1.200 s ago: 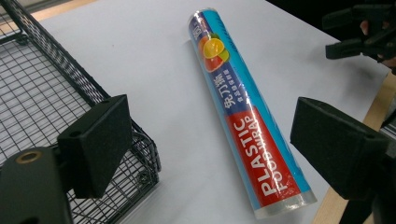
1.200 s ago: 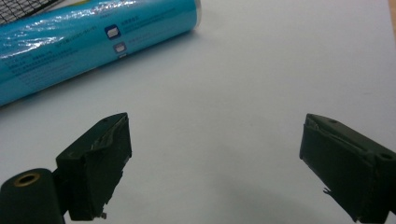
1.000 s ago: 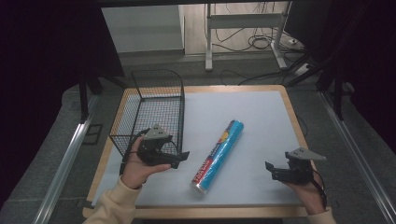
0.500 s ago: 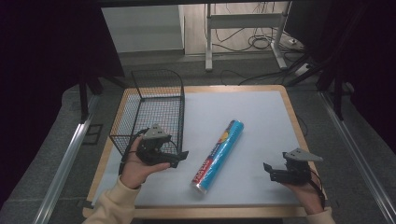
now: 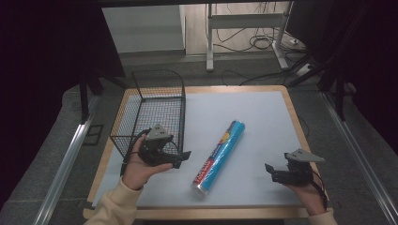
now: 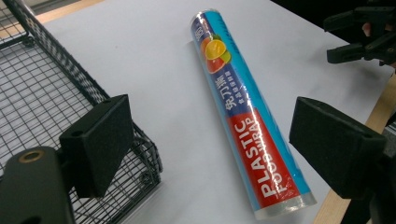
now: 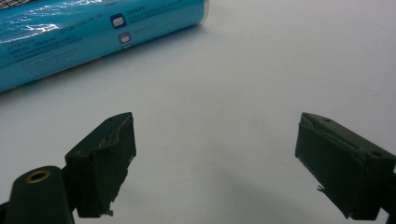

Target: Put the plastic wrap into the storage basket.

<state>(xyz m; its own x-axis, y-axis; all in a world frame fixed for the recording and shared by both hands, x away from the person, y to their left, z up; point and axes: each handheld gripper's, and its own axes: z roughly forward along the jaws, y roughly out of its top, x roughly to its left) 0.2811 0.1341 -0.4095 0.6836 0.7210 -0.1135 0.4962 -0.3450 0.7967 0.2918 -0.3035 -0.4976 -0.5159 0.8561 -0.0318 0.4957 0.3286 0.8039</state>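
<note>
A blue and red roll of plastic food wrap (image 5: 220,157) lies slantwise on the white table mat (image 5: 253,117); its label reads clearly on the roll (image 6: 247,116) in the left gripper view. My left gripper (image 5: 180,159) hovers just left of the roll, beside the basket's near corner, jaws open and empty. My right gripper (image 5: 271,172) is low over the mat to the roll's right, also open with nothing between its jaws. The roll's blue side (image 7: 93,32) crosses the top left of the right gripper view.
A black wire basket (image 5: 152,112) stands on the left part of the mat, its near corner (image 6: 135,140) close under my left gripper. The wooden table edge (image 5: 295,122) frames the mat. A desk frame and cables lie on the floor beyond.
My right gripper has slid a little left toward the roll and lower. The left gripper and the roll have stayed put.
</note>
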